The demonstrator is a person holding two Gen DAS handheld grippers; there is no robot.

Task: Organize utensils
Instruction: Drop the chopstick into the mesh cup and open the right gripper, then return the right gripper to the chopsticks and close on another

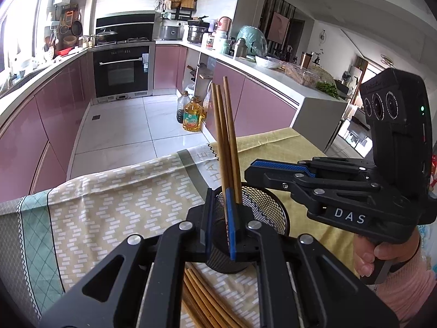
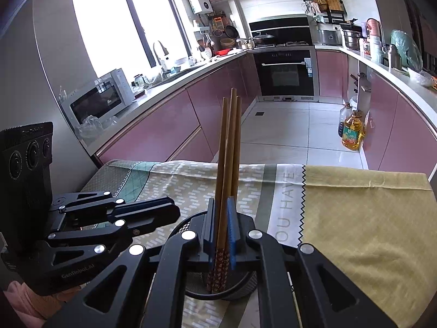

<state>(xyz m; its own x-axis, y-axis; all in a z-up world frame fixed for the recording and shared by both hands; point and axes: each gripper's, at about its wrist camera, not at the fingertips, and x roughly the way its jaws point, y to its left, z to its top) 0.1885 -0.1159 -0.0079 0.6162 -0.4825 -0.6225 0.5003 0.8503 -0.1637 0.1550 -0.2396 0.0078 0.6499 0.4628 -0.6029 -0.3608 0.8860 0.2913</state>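
Three chopsticks (image 1: 224, 125) stand in the mesh holder (image 1: 267, 205) on the counter (image 1: 109, 205); the left hand-held gripper (image 1: 220, 199) and right hand-held gripper (image 2: 220, 205) are clenched, empty; next, probably the loose chopsticks (image 1: 202, 300) nearby need grasping.

Around you: a patterned tablecloth (image 2: 191, 180) with a yellow cloth (image 2: 368, 218) laid over its right part; pink cabinets (image 2: 164, 125) under white counters; a built-in oven (image 2: 285, 72) at the far wall; a microwave (image 2: 95, 104) on your left counter beneath the window (image 2: 128, 24); two oil bottles (image 2: 352, 131), touching, on the tiled floor (image 2: 278, 131).
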